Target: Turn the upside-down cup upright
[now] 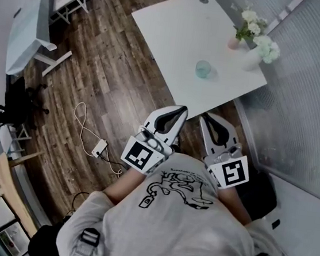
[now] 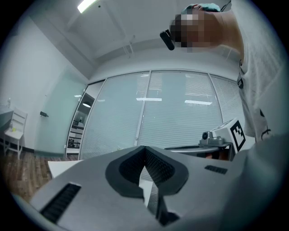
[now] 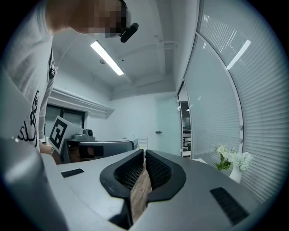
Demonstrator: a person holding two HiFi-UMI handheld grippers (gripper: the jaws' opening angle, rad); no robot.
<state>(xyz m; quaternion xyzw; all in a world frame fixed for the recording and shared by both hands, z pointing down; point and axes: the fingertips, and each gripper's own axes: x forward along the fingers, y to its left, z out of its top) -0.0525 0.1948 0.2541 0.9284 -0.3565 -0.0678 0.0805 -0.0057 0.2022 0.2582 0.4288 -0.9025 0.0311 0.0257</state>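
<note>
A dark wood-plank floor (image 1: 108, 77) is shown, with a white cable (image 1: 82, 121) laid on it at left. A white table (image 1: 177, 34) is set far right beside a glass wall covered by blinds (image 1: 308, 96). White flowers (image 1: 262, 47) are placed at its right edge. A ceiling strip light (image 3: 107, 57) is lit.

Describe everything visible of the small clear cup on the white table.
The small translucent blue-green cup looks like glass or clear plastic, round and squat. It stands on end on the white table, toward the edge nearest the person, apart from the white vase of flowers. Only the tabletop touches it. Too small to tell which end is up.
</note>
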